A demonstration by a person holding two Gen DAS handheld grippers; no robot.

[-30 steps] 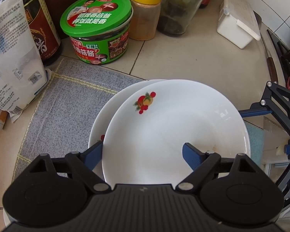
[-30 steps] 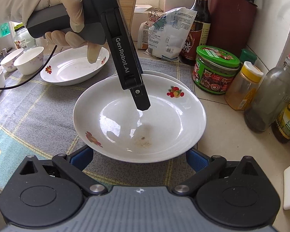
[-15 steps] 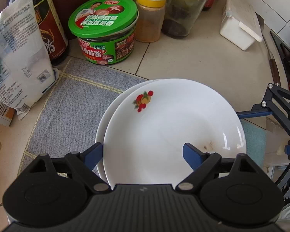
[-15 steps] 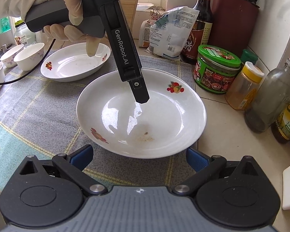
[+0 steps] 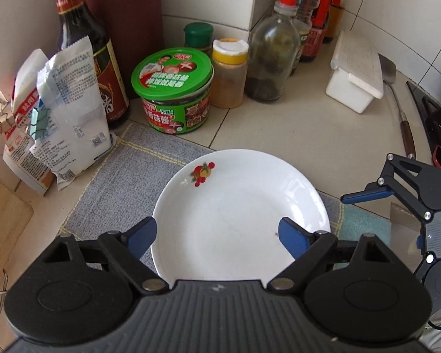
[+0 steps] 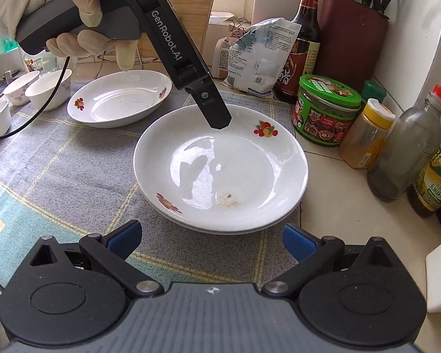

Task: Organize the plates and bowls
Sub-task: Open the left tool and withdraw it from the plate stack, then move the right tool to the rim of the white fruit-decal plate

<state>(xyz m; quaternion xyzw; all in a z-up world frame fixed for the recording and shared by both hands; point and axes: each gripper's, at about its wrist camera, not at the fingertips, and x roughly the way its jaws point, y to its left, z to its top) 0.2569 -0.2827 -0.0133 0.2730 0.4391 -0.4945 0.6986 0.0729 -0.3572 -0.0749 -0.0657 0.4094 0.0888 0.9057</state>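
Far left on the mat, the single plate [image 6: 119, 101] waits beyond the stacked plates [image 6: 220, 167]; left gripper [image 5: 217, 235] hangs agape and empty, nearer it than the empty, open right gripper [image 6: 210, 239].

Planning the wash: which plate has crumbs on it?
The top plate of the stack nearest the jars; brownish specks sit near its front. The lone plate farther left looks nearly clean.
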